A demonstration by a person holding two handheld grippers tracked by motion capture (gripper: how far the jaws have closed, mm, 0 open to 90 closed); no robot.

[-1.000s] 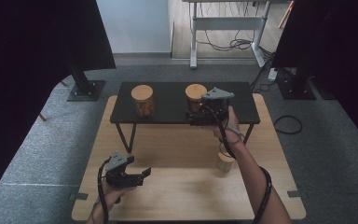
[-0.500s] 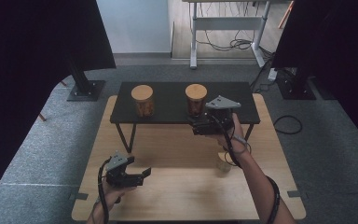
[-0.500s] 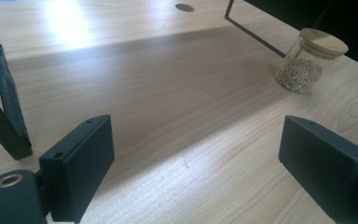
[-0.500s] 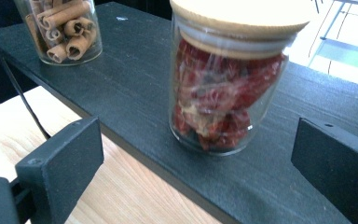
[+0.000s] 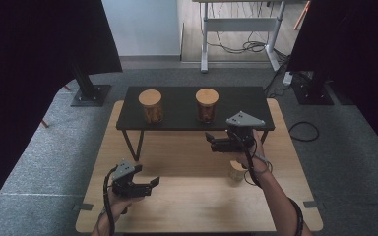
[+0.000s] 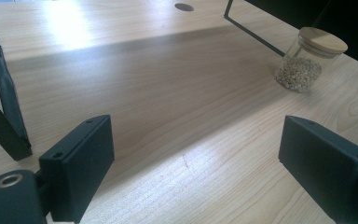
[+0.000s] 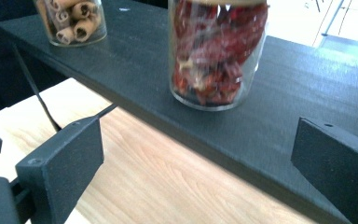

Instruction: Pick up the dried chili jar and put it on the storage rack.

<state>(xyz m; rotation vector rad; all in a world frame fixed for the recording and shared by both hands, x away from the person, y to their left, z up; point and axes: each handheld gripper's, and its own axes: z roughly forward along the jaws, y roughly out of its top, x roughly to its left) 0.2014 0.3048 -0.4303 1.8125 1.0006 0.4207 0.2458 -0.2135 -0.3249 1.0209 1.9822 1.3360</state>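
Observation:
Two glass jars with wooden lids stand on a low black shelf (image 5: pixel 177 118). The left jar (image 5: pixel 150 106) holds rolled cinnamon sticks (image 7: pixel 72 18); the right jar (image 5: pixel 206 105) holds dried red pieces (image 7: pixel 216 56). My right gripper (image 5: pixel 211 141) hovers just in front of the shelf's near edge, below and in front of the red jar, jaws open and empty (image 7: pixel 200 154). A third small jar with pale seeds (image 6: pixel 307 58) stands on the wooden table (image 5: pixel 177 157), partly behind the right hand (image 5: pixel 237 171). My left gripper (image 5: pixel 150 186) rests low at the near left, open and empty (image 6: pixel 196 154).
The shelf stands on thin black legs (image 5: pixel 130 142) on the far half of the wooden table. A black cable (image 5: pixel 109 201) trails from the left gripper. Grey carpet surrounds the table, with stand bases (image 5: pixel 91 93) and a desk frame behind.
My right gripper has drawn back from the red jar toward the near side and dropped lower, in front of the shelf edge. The left gripper has stayed still.

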